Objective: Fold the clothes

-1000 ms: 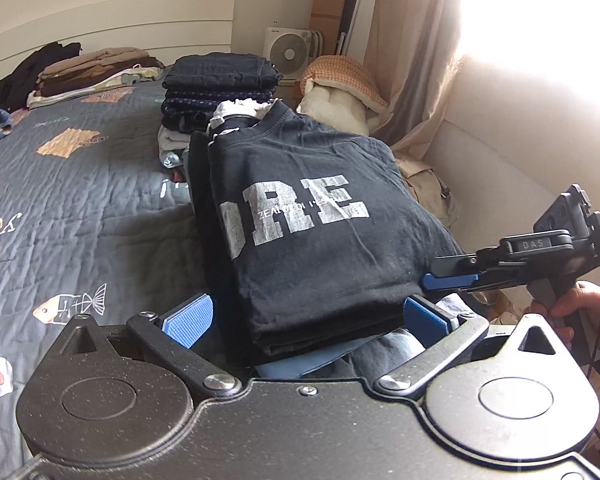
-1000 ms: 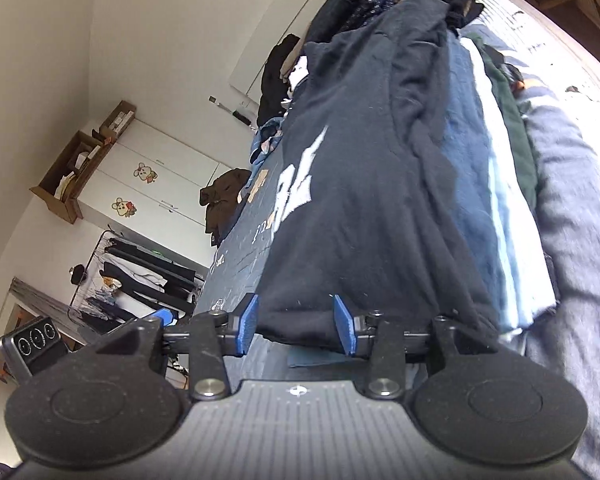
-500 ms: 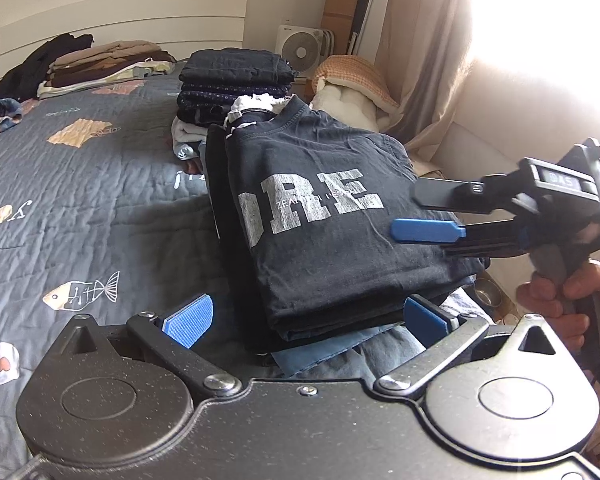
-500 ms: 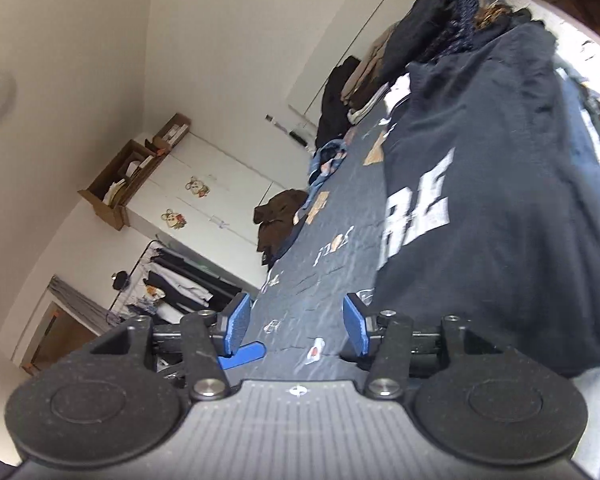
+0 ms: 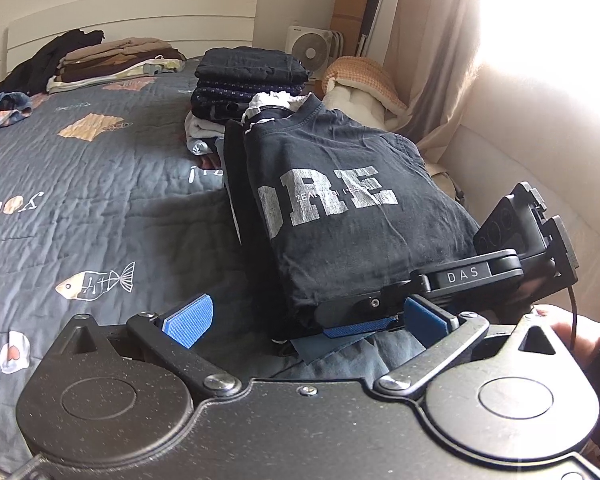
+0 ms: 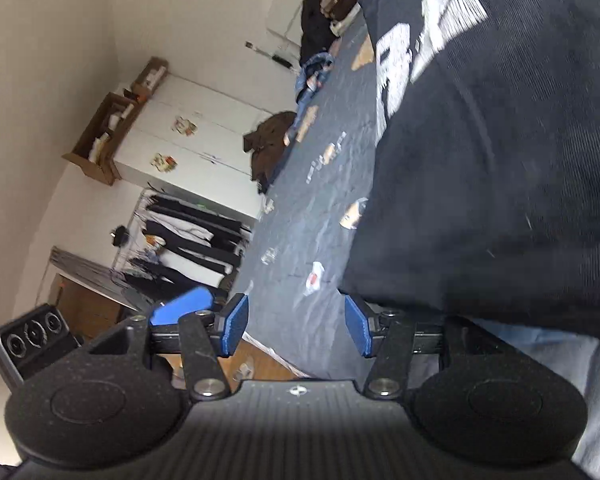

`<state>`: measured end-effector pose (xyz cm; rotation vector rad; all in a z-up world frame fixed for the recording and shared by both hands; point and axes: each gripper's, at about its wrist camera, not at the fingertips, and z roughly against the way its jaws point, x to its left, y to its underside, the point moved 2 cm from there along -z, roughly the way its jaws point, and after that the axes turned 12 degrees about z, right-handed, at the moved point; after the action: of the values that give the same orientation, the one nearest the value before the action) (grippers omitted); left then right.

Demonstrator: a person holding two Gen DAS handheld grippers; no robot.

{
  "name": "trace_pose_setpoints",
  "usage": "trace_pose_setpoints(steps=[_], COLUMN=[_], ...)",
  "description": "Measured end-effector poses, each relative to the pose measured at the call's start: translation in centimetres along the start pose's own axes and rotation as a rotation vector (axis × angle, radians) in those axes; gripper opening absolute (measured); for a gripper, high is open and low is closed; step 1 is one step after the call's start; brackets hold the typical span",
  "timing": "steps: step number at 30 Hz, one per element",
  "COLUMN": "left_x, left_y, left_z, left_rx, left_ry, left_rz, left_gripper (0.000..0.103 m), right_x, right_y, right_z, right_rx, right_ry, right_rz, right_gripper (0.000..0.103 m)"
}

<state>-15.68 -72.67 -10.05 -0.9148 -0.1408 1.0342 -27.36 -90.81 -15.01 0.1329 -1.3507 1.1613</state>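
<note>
While folded black shirt (image 5: pixel 352 216) lies ahead | left tool (image 5: pixel 304 316) apart | right tool (image 6: pixel 296 326) apart, empty

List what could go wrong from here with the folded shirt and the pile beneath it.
1. The folded black T-shirt tops a pile near the edge of the bed; a push could tip it off.
2. The right gripper, open, lies at the shirt's near edge; pulling out, it may snag the fold.
3. The left gripper, also open, sits close and could bump the right.
</note>
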Motion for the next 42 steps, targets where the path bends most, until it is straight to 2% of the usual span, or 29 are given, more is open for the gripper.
trace_pose_setpoints(steps=[2, 6, 8, 13, 15, 17, 21, 33, 38, 42], left_x=[0.1, 0.3, 0.5, 1.1, 1.3, 1.4, 1.5, 1.6, 1.3, 0.9], left_y=[0.0, 0.0, -0.1, -0.2, -0.1, -0.1, -0.1, 0.0, 0.3, 0.4], left_z=[0.1, 0.4, 0.5, 0.5, 0.4, 0.3, 0.0, 0.8, 1.1, 1.3], left_rx=[-0.003, -0.006, -0.01, -0.01, -0.007, -0.002, 0.002, -0.014, -0.021, -0.028], left_ry=[0.004, 0.01, 0.006, 0.005, 0.005, 0.007, 0.009, 0.003, 0.01, 0.006], left_rz=[-0.001, 0.001, 0.006, 0.019, 0.02, 0.022, 0.027, 0.021, 0.012, 0.004], left_gripper=[0.103, 0.103, 0.103, 0.103, 0.103, 0.103, 0.103, 0.103, 0.103, 0.103], right_x=[0.7, 4.7, 5.8, 2.0, -0.2, -1.1, -0.2, 3.3, 4.3, 6.6], right_y=[-0.3, -3.4, -5.1, -7.7, -7.2, -6.1, -3.7, -1.6, -0.6, -0.8], right_z=[0.5, 1.4, 1.0, -1.5, -2.5, -2.9, -3.2, -2.9, -2.2, -0.1], right_rx=[-0.015, -0.106, -0.126, -0.082, -0.048, -0.039, -0.014, 0.063, 0.062, -0.014], right_ry=[0.017, -0.076, -0.075, 0.003, 0.073, 0.072, 0.067, 0.206, 0.206, 0.276], right_rz=[-0.003, 0.07, 0.094, 0.009, -0.042, -0.062, -0.035, 0.041, 0.035, 0.128], right_gripper=[0.053, 0.053, 0.057, 0.059, 0.059, 0.059, 0.059, 0.059, 0.059, 0.059])
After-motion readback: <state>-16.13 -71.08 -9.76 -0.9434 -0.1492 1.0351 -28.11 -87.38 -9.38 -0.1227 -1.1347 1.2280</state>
